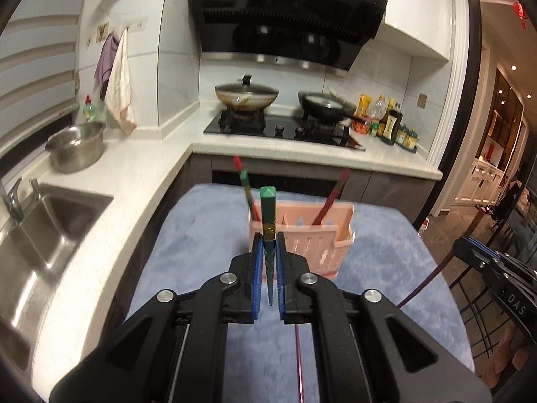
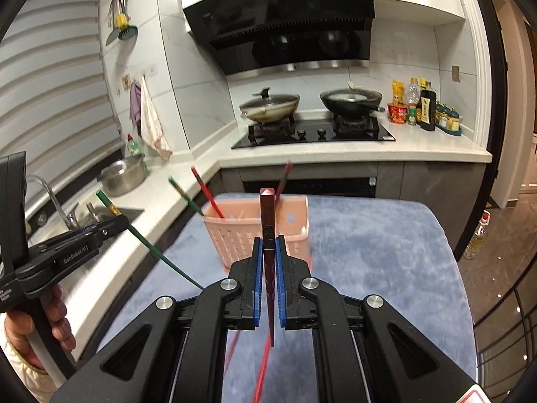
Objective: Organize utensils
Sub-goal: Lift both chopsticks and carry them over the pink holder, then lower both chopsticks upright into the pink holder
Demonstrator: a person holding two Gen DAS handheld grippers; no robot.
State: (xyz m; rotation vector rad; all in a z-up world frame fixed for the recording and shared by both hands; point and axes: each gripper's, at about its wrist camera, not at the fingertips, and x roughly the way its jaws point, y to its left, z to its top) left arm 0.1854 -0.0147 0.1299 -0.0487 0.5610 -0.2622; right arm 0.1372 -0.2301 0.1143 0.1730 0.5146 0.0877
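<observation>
Left wrist view: left gripper (image 1: 268,235) clamped tight on a green chopstick (image 1: 268,211), blue pads (image 1: 257,258) pinching it a bit below the square butt end, near the gold band. The stick points fwd and up at 12 o'clock and the thin tip runs back between the jaws toward the cam. Pink basket (image 1: 302,245) sits dead ahead on the blue mat (image 1: 201,252), just behind the pads. Already in it: a green-and-red pair leaning at 11 o'clock and a dark red one (image 1: 330,201) leaning at 1 o'clock. Sink (image 1: 50,221) off at 9 o'clock, stove (image 1: 282,127) at 12, well apart.

Right wrist view: right gripper (image 2: 268,245) squeezed shut on a dark red chopstick (image 2: 267,215), same sort of hold, pads on the thick part under the butt. Basket straight ahead at 12. At 9 o'clock the left gripper shows side-on with a hand (image 2: 50,319) on its handle, green stick slanting down toward 5 o'clock.

Handling, my read: these are light, stiff and thin, prob. lacquered, so slick. Pinched at one spot, a stick can pivot or slide lengthwise. The square thick end gives flat faces for the pads, so it's the best place to grab; the round tapered tip would roll. Tips prob. need to go down into the basket, so each stick needs tilting. Basket is light plastic and a bump could shove it on the mat.
</observation>
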